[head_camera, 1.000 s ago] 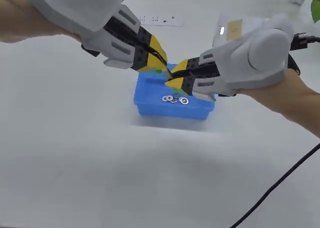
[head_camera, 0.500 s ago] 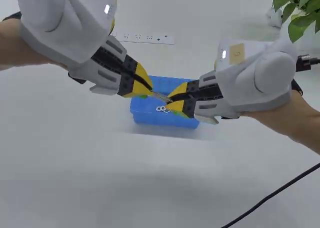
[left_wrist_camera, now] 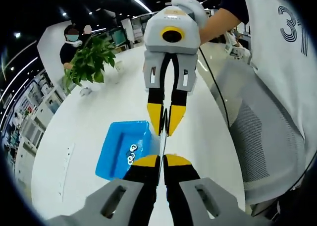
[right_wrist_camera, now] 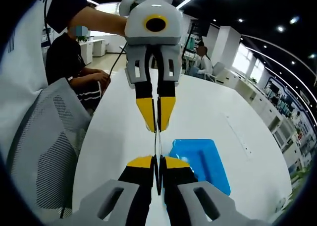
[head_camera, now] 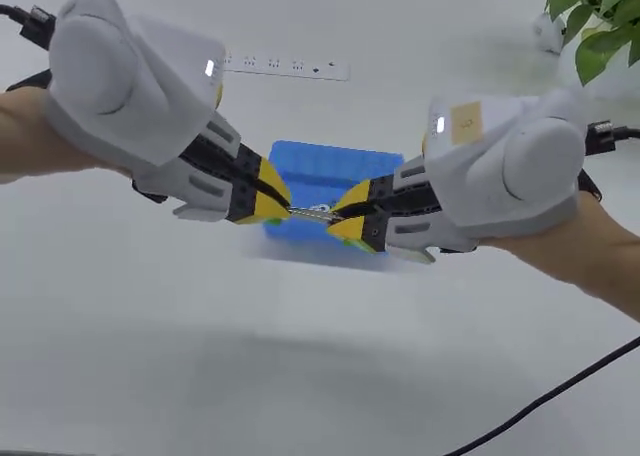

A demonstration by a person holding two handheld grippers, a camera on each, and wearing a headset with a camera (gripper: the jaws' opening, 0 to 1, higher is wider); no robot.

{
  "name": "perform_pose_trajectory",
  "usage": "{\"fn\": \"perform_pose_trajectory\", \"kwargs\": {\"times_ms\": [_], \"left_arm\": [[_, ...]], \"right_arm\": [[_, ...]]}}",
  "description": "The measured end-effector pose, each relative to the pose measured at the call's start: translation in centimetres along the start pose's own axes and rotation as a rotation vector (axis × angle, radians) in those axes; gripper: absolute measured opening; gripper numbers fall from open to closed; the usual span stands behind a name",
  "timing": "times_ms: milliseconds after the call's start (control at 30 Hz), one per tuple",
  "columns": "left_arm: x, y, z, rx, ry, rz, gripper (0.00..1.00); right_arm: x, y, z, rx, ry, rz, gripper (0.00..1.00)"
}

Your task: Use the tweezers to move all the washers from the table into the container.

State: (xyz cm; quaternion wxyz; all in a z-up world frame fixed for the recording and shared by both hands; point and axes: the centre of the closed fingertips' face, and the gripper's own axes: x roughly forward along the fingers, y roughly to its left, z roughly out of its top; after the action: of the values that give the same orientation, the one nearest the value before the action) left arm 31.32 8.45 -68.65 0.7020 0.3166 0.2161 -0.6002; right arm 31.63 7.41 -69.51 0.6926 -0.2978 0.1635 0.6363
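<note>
Thin metal tweezers (head_camera: 312, 212) span the gap between my two grippers, which meet tip to tip. My left gripper (head_camera: 283, 206) comes in from the left and is shut on one end. From the right, my right gripper (head_camera: 342, 216) is shut on the other end. In the left gripper view the tweezers (left_wrist_camera: 162, 142) run from my own jaws up to the right gripper (left_wrist_camera: 166, 133). The right gripper view has the tweezers (right_wrist_camera: 156, 142) reaching the left gripper (right_wrist_camera: 157, 128). Just behind the tips sits the blue container (head_camera: 335, 166), with several washers (left_wrist_camera: 132, 154) inside the container (left_wrist_camera: 116, 151).
A white power strip (head_camera: 285, 66) lies on the white table beyond the container. Green plant leaves (head_camera: 595, 21) hang at the far right corner. A black cable (head_camera: 540, 401) crosses the table at the near right. A mesh chair (right_wrist_camera: 47, 151) and people stand past the table's edge.
Both grippers, still joined at the tweezers, have come from over the container's middle to its near edge. The washers inside are now hidden behind the tips in the head view.
</note>
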Motion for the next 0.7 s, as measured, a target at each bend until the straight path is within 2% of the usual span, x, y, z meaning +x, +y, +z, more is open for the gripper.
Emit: {"fn": "perform_pose_trajectory", "kwargs": {"times_ms": [100,267,500,600,667,700], "left_arm": [[0.7,-0.3,-0.7,-0.025,0.006,-0.002,0.07],[2.4,-0.7,-1.8,-0.062,0.011,-0.029,0.07],[5.6,-0.7,-4.0,-0.107,0.030,-0.049,0.07],[6.7,-0.7,-5.0,-0.115,0.047,-0.064,0.07],[7.5,-0.6,-5.9,-0.123,0.051,-0.071,0.07],[7.8,-0.6,-6.4,-0.145,0.057,-0.080,0.07]], "right_arm": [[0.4,0.3,-0.6,0.011,0.006,0.017,0.07],[1.7,0.4,-2.8,0.030,0.027,0.045,0.07],[3.2,0.5,-6.2,0.034,0.077,0.087,0.07],[3.8,0.7,-7.2,0.021,0.090,0.101,0.07],[4.5,0.8,-8.2,0.040,0.095,0.109,0.07],[4.6,0.8,-8.3,0.041,0.095,0.111,0.07]]}}
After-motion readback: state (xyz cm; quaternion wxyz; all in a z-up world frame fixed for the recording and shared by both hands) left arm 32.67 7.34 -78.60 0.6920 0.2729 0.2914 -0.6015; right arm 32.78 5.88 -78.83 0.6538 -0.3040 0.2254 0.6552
